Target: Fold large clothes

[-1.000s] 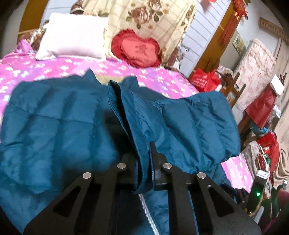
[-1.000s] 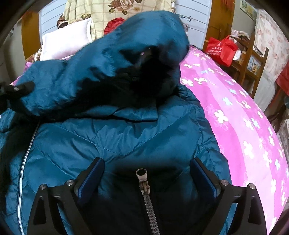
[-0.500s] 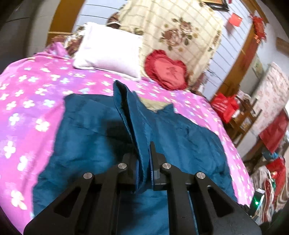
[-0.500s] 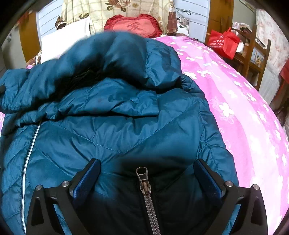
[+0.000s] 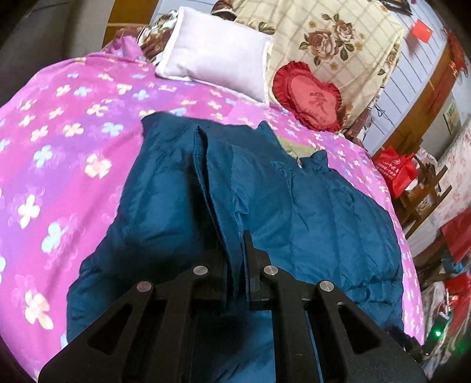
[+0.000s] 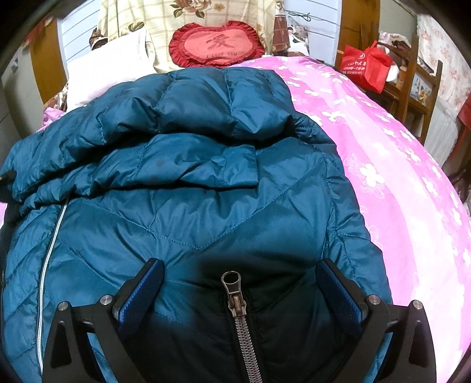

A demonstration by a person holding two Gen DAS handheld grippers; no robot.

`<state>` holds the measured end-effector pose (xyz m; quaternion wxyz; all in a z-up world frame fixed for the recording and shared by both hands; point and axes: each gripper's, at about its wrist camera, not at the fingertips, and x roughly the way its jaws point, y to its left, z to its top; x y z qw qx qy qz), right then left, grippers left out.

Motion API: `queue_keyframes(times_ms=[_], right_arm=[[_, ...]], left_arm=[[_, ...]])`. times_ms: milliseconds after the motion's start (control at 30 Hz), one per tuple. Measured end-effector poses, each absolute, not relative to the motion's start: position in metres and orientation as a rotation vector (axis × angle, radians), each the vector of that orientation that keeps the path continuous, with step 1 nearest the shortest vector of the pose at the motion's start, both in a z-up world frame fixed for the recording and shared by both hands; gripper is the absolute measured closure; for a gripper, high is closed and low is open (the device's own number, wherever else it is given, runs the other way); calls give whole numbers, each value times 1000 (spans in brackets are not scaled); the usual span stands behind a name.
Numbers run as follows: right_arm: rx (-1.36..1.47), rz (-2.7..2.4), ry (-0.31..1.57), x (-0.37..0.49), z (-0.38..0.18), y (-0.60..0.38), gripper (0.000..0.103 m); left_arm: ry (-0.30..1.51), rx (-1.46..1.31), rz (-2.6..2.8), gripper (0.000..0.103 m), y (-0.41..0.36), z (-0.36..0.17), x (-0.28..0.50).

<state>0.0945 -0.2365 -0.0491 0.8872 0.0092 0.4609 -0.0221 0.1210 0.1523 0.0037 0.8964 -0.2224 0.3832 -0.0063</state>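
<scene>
Teal quilted jacket [image 6: 206, 206] lay spread across the pink bedspread [image 5: 59, 153], puffy, soft, likely slippery. Your left gripper [image 5: 235, 265] pinched 1 folded edge; your right gripper [image 6: 238, 282] hung spread above the zipper pull [image 6: 232, 282]. Grip stitched seams.

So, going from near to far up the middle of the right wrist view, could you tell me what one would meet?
Zipper pull → teal jacket → red heart cushion → floral quilt
</scene>
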Motion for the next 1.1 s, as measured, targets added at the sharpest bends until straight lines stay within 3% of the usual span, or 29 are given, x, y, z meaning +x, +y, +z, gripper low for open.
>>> queue_keyframes(times_ms=[133, 233, 433, 567, 700, 767, 833, 1100], right_arm=[[17, -45, 958, 93, -49, -234, 0], [28, -37, 957, 93, -50, -235, 0], [65, -10, 953, 92, -38, -246, 0], [102, -52, 765, 82, 4, -264, 1], [113, -88, 650, 85, 26, -277, 3], [120, -95, 655, 99, 30, -282, 26], [132, -48, 665, 117, 34, -283, 30], [82, 90, 686, 209, 26, -244, 31]], left_arm=[[800, -437, 14, 94, 157, -2, 124], [860, -433, 61, 71, 158, -13, 127], [686, -398, 243, 50, 168, 24, 105], [591, -332, 147, 49, 140, 43, 107], [674, -188, 98, 49, 102, 21, 136], [800, -163, 145, 51, 100, -9, 157], [832, -173, 182, 51, 107, -18, 159], [888, -91, 202, 53, 105, -20, 163]])
